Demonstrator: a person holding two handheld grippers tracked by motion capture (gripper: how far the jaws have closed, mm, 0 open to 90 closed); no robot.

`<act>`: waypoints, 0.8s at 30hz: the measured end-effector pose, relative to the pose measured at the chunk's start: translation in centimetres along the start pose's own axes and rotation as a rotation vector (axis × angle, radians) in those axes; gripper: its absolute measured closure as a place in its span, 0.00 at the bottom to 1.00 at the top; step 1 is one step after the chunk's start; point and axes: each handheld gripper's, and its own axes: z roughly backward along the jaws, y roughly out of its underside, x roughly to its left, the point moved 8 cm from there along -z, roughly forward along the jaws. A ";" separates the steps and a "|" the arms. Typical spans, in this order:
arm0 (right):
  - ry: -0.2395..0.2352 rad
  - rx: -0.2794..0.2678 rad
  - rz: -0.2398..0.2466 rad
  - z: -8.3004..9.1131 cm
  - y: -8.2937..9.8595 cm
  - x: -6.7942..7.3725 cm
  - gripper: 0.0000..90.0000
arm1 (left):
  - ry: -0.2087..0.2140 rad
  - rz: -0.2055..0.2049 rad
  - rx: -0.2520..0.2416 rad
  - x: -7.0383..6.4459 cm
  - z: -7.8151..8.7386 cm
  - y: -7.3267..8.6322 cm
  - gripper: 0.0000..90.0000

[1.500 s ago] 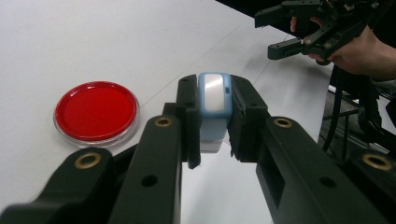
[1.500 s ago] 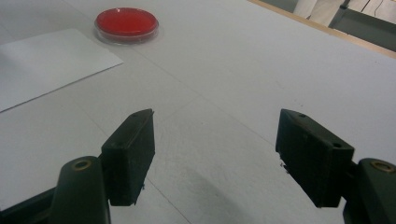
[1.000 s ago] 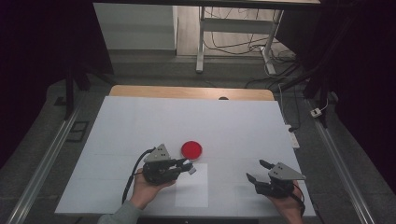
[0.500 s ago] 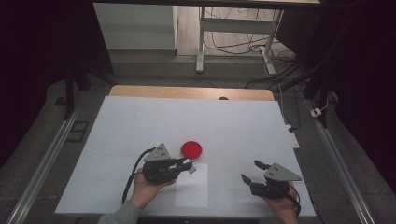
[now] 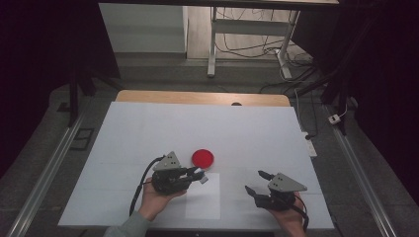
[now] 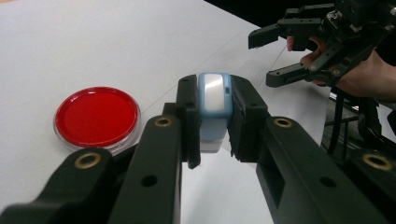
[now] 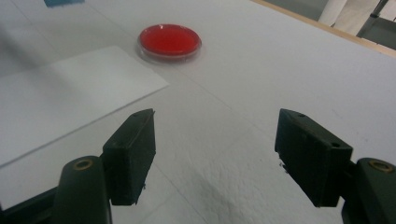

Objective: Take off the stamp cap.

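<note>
Blue stamp [image 6: 214, 109] looks small, hard and light, so squeeze its flat sides. Left gripper [image 6: 215, 116] pinches it tight. Right gripper [image 7: 215, 156] gapes wide, holding nothing.

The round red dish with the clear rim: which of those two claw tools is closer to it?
Left. The left gripper sits just beside the round red dish, towards the person; the right gripper is farther off to its right.

I can read no text, label, brand, number or sign anywhere here: not on my grippers, nor on anything lying on the table.
</note>
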 end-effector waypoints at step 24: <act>-0.002 -0.046 0.025 -1.4 -1.7 2.3 0.34 | 0.004 0.005 -0.003 0.0 -0.2 0.0 0.84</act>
